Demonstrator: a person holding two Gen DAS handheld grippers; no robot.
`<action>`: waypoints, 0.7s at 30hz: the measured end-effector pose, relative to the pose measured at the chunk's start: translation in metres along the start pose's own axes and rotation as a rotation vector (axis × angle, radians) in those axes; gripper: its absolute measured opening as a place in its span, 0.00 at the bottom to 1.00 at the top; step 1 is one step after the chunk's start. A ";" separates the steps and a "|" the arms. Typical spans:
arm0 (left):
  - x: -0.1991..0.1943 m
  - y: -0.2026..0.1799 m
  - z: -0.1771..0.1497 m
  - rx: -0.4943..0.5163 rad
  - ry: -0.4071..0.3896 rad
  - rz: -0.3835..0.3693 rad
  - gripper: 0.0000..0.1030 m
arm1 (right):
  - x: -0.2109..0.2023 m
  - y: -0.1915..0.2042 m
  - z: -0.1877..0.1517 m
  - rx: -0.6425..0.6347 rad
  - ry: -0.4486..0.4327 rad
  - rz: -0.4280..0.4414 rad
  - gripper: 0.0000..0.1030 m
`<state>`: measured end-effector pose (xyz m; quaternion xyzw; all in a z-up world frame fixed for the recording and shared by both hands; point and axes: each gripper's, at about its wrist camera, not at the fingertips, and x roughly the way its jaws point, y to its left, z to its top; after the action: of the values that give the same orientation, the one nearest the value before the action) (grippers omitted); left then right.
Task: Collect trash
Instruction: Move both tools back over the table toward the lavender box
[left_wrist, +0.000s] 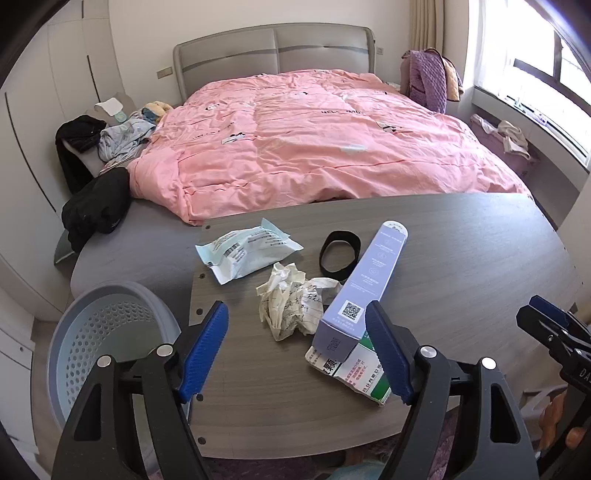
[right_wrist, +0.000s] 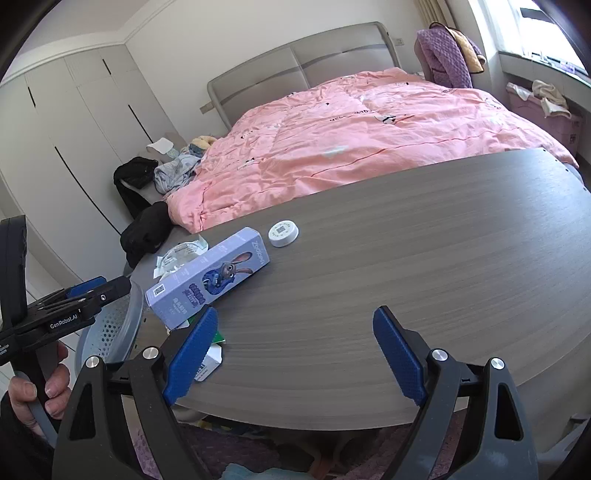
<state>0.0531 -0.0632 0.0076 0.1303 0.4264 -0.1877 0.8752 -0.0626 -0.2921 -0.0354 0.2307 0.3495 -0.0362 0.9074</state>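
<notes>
On the grey wooden table (left_wrist: 461, 266) lie a crumpled paper wad (left_wrist: 291, 301), a pale blue plastic wrapper (left_wrist: 245, 249), a black band (left_wrist: 339, 254), a long purple box (left_wrist: 364, 286) and a green-and-white carton (left_wrist: 354, 369) under it. My left gripper (left_wrist: 295, 350) is open and empty, just short of the paper wad. My right gripper (right_wrist: 295, 354) is open and empty over the table's near edge; the purple box (right_wrist: 210, 277) and a white round cap (right_wrist: 283, 232) lie ahead to its left. The left gripper also shows in the right wrist view (right_wrist: 98, 291).
A blue-grey perforated bin (left_wrist: 107, 332) stands left of the table, below its edge; it shows in the right wrist view too (right_wrist: 110, 328). A bed with a pink duvet (left_wrist: 314, 136) lies behind the table. Clothes (left_wrist: 96, 199) are piled on the bed's left side.
</notes>
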 end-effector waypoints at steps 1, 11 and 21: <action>0.003 -0.004 0.003 0.017 0.010 -0.006 0.71 | 0.000 -0.004 0.000 0.008 -0.001 -0.002 0.82; 0.043 -0.044 0.026 0.198 0.097 -0.074 0.71 | -0.001 -0.027 0.000 0.053 -0.007 -0.007 0.83; 0.084 -0.062 0.037 0.284 0.186 -0.094 0.71 | -0.001 -0.043 -0.001 0.079 -0.010 -0.018 0.83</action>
<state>0.0990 -0.1509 -0.0412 0.2493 0.4806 -0.2737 0.7950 -0.0737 -0.3299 -0.0517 0.2632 0.3454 -0.0593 0.8988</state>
